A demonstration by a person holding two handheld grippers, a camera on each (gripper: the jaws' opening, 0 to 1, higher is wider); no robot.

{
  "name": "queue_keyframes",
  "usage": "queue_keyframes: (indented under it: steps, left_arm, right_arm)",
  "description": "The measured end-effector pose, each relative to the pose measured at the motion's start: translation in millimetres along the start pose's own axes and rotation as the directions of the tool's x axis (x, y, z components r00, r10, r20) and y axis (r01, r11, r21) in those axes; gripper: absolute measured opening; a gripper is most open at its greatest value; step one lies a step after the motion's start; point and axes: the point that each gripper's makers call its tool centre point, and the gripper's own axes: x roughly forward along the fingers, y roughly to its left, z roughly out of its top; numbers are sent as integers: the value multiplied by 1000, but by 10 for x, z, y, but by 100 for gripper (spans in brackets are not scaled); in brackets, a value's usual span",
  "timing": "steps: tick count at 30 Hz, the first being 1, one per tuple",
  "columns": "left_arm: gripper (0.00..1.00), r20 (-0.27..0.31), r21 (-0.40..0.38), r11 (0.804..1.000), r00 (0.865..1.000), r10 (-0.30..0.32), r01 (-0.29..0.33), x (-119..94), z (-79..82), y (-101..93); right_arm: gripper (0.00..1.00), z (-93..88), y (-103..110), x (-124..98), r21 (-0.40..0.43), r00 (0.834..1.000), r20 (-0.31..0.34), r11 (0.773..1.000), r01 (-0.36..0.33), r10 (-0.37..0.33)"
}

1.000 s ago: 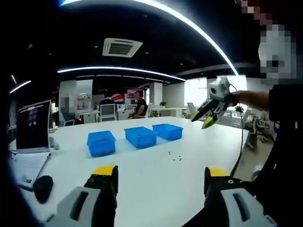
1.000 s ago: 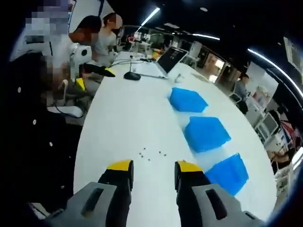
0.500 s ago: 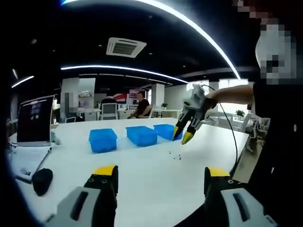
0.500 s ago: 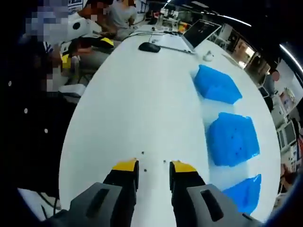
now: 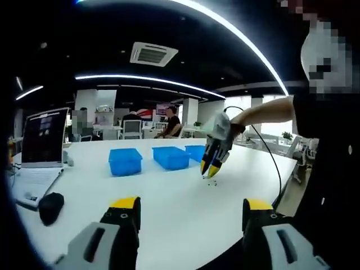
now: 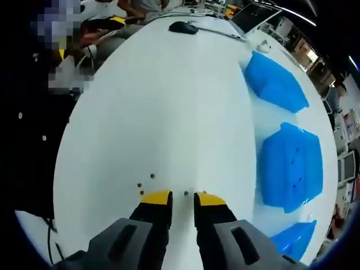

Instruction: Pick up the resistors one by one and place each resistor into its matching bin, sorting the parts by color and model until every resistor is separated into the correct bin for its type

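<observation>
Several tiny dark resistors (image 6: 152, 176) lie loose on the white table (image 6: 169, 101). My right gripper (image 6: 184, 198) is low over them, its yellow-tipped jaws open by a narrow gap, and one resistor (image 6: 185, 193) lies on the table right at that gap. Three blue bins (image 6: 292, 166) stand in a row to the right of it. In the left gripper view my left gripper (image 5: 192, 205) is open wide above the table's near edge, with nothing between its jaws. There the right gripper (image 5: 210, 170) points down at the resistors (image 5: 213, 181), just in front of the bins (image 5: 170, 157).
A laptop (image 5: 42, 140) and a black mouse (image 5: 50, 206) sit at the table's left end, with papers beside them. People sit at desks in the office behind. The person's dark-clothed body (image 5: 332, 169) stands close along the table's right edge.
My right gripper has come down from above the table to the loose resistors, and its jaws have narrowed. The left gripper has barely moved and stays wide open.
</observation>
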Motion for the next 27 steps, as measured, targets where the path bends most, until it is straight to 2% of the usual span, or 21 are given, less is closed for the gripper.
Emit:
queue_keyframes:
  steps: [4, 5, 7, 9, 18, 23, 25, 27]
  left_arm:
    - [74, -3, 0, 1000, 1000, -2, 2, 10, -9, -22]
    - [74, -4, 0, 1000, 1000, -3, 3, 13, -10, -27]
    - [74, -6, 1, 1000, 1000, -7, 7, 22, -11, -43]
    - [74, -9, 3, 1000, 1000, -9, 9, 30, -12, -56]
    - [74, -9, 3, 1000, 1000, -20, 20, 29, 0, -102]
    - [74, 3, 3, 1000, 1000, -24, 24, 16, 41, -124]
    - [74, 9, -2, 1000, 1000, -23, 23, 5, 56, -127]
    - [74, 10, -3, 1000, 1000, -21, 21, 0, 60, -124]
  right_arm:
    - [14, -60, -33, 44, 7, 1000, -21, 1000, -15, 15]
    - [13, -28, -30, 31, 5, 1000, -5, 1000, -27, 27]
    - [10, -20, -75, 46, 7, 1000, -8, 1000, -12, 12]
    - [6, -22, -70, 59, 10, 1000, -13, 1000, -25, 25]
    - [5, -30, -70, 47, 94, 999, 5, 995, -32, 32]
    - [5, -17, -53, 48, 106, 999, 8, 994, -38, 37]
    - [5, 17, -32, 8, 105, 999, 27, 993, -46, 43]
    - [5, 103, -49, -50, 123, 997, 71, 992, -35, 26]
